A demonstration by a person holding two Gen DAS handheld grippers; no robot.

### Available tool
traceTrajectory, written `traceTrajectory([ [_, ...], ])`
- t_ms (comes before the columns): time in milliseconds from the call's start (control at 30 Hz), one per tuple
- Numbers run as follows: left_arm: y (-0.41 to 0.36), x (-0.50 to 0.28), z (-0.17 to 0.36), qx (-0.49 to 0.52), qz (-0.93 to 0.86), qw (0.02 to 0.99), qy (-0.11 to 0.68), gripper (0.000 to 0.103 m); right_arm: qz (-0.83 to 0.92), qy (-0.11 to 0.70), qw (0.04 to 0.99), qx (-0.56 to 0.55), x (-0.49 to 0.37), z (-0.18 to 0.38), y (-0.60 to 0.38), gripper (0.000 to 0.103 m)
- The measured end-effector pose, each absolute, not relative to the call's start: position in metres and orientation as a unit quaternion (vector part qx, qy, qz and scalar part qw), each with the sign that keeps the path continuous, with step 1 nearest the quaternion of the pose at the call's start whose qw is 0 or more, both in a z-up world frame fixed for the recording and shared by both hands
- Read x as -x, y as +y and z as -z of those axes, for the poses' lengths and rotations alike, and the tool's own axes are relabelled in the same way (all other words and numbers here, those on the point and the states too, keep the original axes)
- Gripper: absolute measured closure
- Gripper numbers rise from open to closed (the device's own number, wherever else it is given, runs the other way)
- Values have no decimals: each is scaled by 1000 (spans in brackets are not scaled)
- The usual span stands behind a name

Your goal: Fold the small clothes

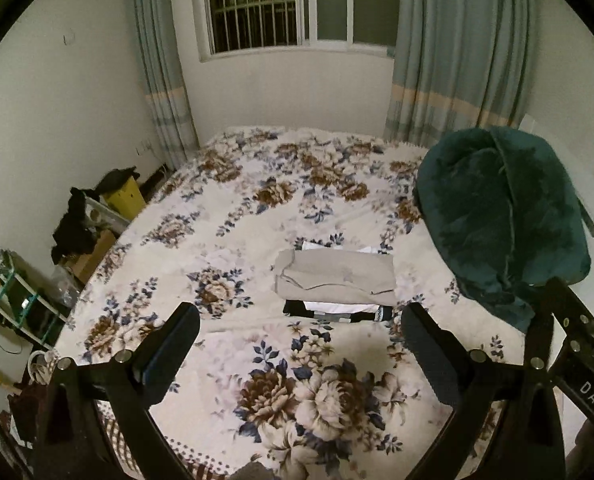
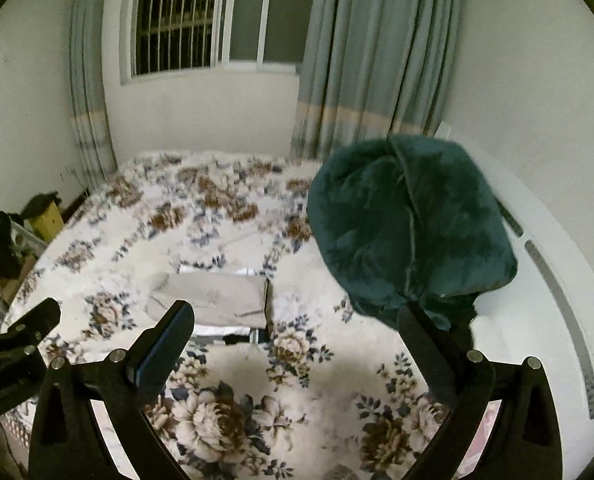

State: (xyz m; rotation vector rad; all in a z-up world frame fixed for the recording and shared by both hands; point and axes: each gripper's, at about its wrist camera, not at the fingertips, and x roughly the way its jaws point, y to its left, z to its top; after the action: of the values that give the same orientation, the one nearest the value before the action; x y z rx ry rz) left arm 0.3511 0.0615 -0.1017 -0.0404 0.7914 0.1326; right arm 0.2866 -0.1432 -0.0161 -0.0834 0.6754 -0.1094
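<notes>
A folded beige garment (image 1: 337, 276) lies on top of a small stack of folded clothes, white and dark pieces (image 1: 337, 312) showing under it, in the middle of the floral bed (image 1: 257, 208). The stack also shows in the right wrist view (image 2: 213, 296). My left gripper (image 1: 297, 344) is open and empty, held above the bed just in front of the stack. My right gripper (image 2: 297, 340) is open and empty, to the right of the stack; part of it shows at the right edge of the left wrist view (image 1: 569, 328).
A big dark green plush cushion (image 1: 501, 216) sits on the bed's right side, also in the right wrist view (image 2: 409, 224). A white headboard (image 2: 557, 280) runs along the right. Boxes and dark clothes (image 1: 97, 216) crowd the floor left of the bed.
</notes>
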Motion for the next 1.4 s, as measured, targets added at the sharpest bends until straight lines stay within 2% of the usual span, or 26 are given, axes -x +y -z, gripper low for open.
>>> traceTrajectory([
  [267,64,-296,56,23,-67,933,352,0,49,288,956,35,-211,-48,-150,0],
  [500,64,-270,36,21,-68,941,330,0,47,276,960,23,-171,-76,-160,0],
  [1400,55,-244,25,26,-71,944,322,0,15,274,961,31,-178,-79,-162,0],
])
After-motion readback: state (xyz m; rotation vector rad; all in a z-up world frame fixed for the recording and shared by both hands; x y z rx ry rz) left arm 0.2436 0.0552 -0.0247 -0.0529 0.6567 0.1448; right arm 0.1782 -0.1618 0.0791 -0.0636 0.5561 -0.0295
